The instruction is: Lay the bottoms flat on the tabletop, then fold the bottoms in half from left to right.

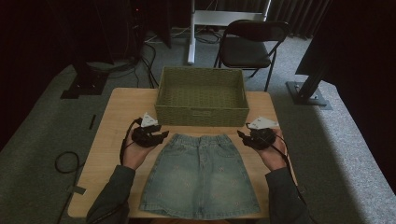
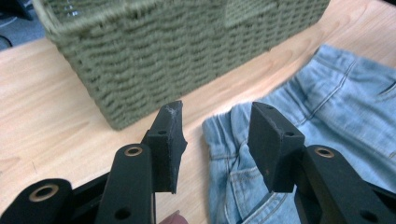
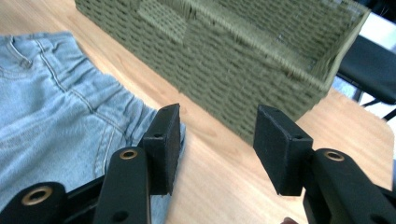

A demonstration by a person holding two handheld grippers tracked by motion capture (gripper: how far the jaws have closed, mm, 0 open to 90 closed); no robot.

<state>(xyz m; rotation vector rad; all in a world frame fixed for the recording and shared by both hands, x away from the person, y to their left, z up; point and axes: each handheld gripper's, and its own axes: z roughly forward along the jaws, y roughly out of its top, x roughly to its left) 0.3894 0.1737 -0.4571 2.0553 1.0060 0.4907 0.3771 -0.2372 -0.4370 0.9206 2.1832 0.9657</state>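
Note:
A light-blue denim skirt lies flat on the wooden table, its waistband toward an olive woven basket. My left gripper hovers just off the waistband's left corner, and my right gripper is off the right corner. In the left gripper view the left gripper stands open above the skirt's waistband corner, with the basket behind. In the right gripper view the right gripper is open over bare wood beside the skirt, facing the basket. Neither pair of pads touches the cloth.
The basket stands at the table's far edge with nothing visible inside. Behind the table is a black folding chair on grey carpet, and cables trail on the floor at the left. Bare wood shows on both sides of the skirt.

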